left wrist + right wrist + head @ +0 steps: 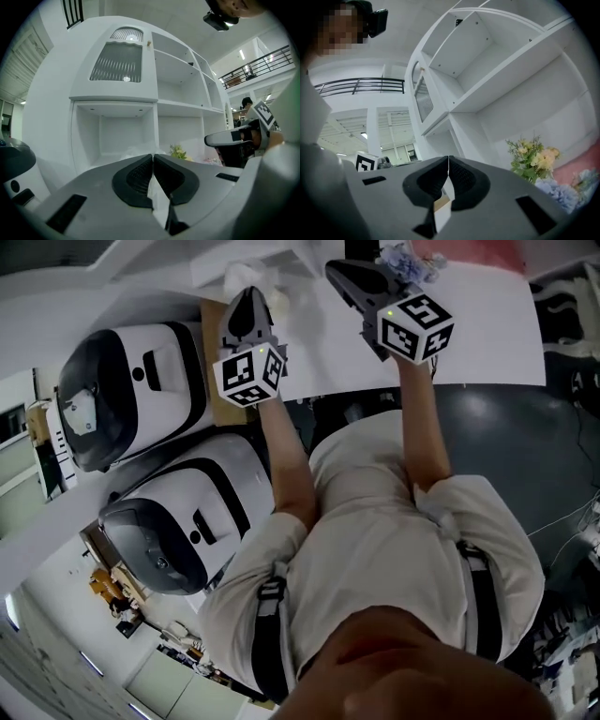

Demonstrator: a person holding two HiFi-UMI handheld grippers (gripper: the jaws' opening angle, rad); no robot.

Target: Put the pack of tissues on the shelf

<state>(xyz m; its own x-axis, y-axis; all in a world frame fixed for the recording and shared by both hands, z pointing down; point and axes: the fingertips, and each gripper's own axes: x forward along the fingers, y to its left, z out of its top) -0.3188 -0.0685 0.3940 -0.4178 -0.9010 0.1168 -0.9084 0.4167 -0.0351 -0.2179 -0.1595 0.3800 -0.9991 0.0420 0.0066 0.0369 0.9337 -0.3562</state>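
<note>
A pale, crinkled pack of tissues lies on the bottom board of the white shelf unit, just beyond the tip of my left gripper. In the head view the pack shows as a white bundle ahead of the left gripper. That gripper's jaws are pressed together with nothing between them. My right gripper is also shut and empty; it is held up to the right, toward the shelf's open compartments. The pack is partly hidden behind the left jaws.
A bunch of yellow and blue flowers stands on the shelf at the right, beside something pink. Two white rounded machines stand at the left of the person. Cables lie on the dark floor.
</note>
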